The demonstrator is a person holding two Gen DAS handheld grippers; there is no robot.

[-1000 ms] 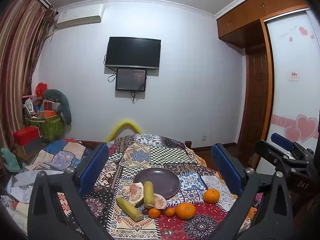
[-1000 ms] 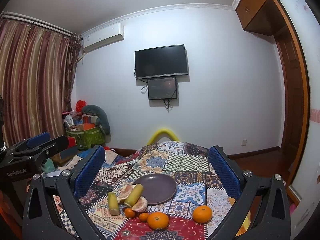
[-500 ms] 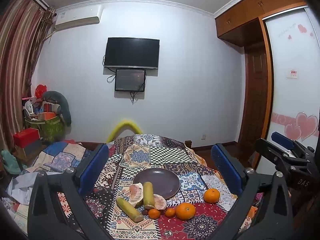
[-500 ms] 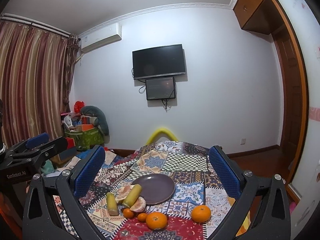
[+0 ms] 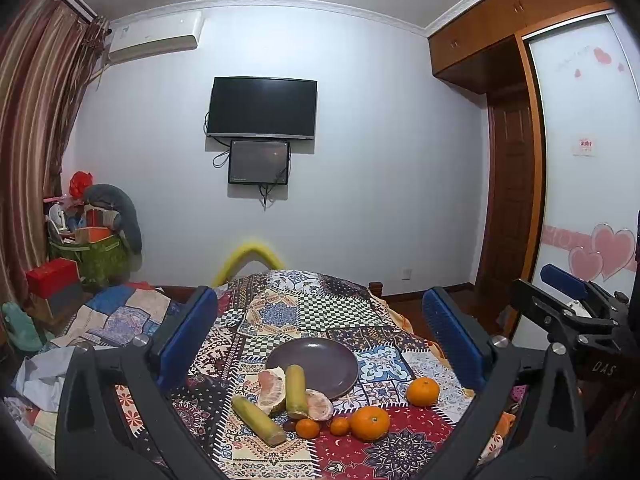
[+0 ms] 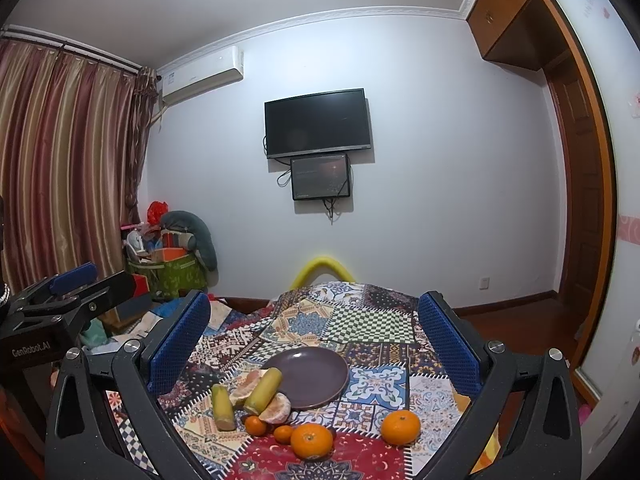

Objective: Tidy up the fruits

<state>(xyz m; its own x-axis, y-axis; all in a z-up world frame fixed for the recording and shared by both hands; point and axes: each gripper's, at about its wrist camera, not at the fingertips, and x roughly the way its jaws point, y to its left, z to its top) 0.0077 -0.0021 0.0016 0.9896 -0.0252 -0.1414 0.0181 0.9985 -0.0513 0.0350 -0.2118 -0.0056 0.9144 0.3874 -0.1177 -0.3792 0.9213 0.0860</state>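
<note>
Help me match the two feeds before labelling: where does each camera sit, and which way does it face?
Left wrist: on the left claw, facing the table's purple plate and wall TV; own blue fingers show, right claw at right edge.
Right wrist: on the right claw, same direction; left claw at left edge.
Shared: plate, fruit, TV.

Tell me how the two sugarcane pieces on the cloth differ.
The nearer sugarcane piece lies flat on the patterned cloth, apart from the purple plate; the farther sugarcane piece leans over the plate's rim, between two peeled pomelo wedges. The nearer one points diagonally, the farther almost straight away. Both are yellow-green cylinders.
</note>
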